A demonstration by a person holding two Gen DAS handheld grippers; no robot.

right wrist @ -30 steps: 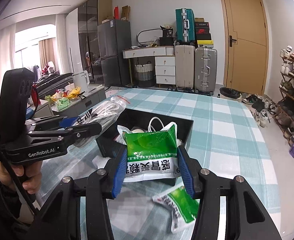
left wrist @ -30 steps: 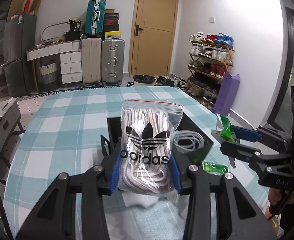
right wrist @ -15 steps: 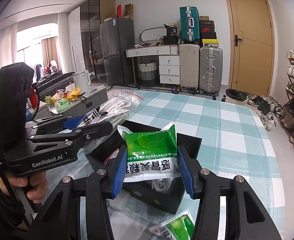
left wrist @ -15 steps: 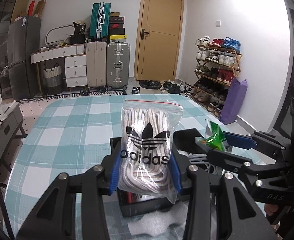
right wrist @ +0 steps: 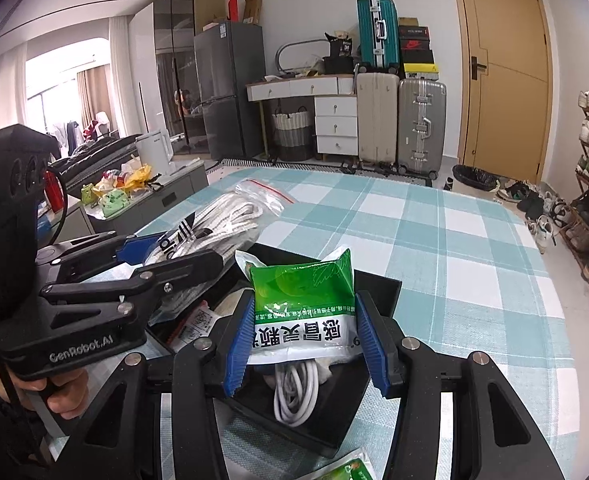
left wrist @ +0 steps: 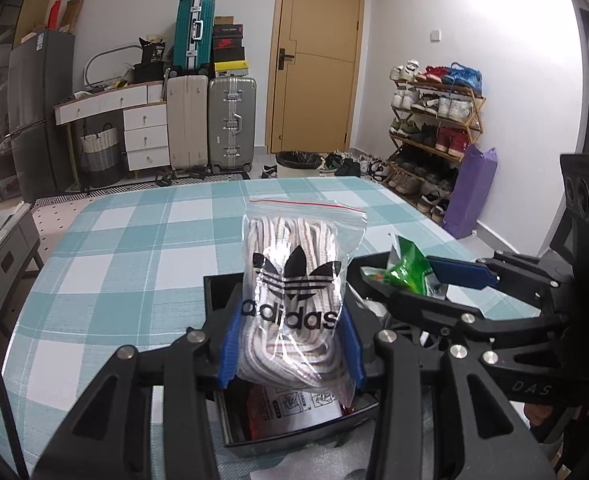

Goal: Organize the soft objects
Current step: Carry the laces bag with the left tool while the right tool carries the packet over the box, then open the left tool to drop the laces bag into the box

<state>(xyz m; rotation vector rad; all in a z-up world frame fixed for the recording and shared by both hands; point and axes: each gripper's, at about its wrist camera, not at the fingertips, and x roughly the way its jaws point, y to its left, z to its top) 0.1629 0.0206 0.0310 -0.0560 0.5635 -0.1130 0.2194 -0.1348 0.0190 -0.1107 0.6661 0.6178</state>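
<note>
Left wrist view: The left gripper (left wrist: 290,354) is clamped on a zip bag of laces (left wrist: 294,304), its blue pads pressing both sides of the bag's lower half, with the jaws set only as wide as the bag. The bag stands upright above the black box (left wrist: 294,436), which lies on the checked tablecloth (left wrist: 134,264). The right gripper (left wrist: 418,278) enters from 3 o'clock, its tips over the box's far right corner. Risk: the 2 grippers are close together over 1 box; lowering both at once could knock them against each other. The tall, slack bag could also catch on the box's rim or flop out when let go.

Right wrist view: The right gripper (right wrist: 306,340) is closed on a green sachet (right wrist: 304,308), with the pads gripping its 2 side edges, directly above the box's compartment holding a white cable (right wrist: 294,396). The left gripper is at 9 o'clock. Another green sachet (right wrist: 346,470) lies at 6 o'clock outside the box. Risk: the thin, glossy sachet may slip or buckle between the pads.
</note>
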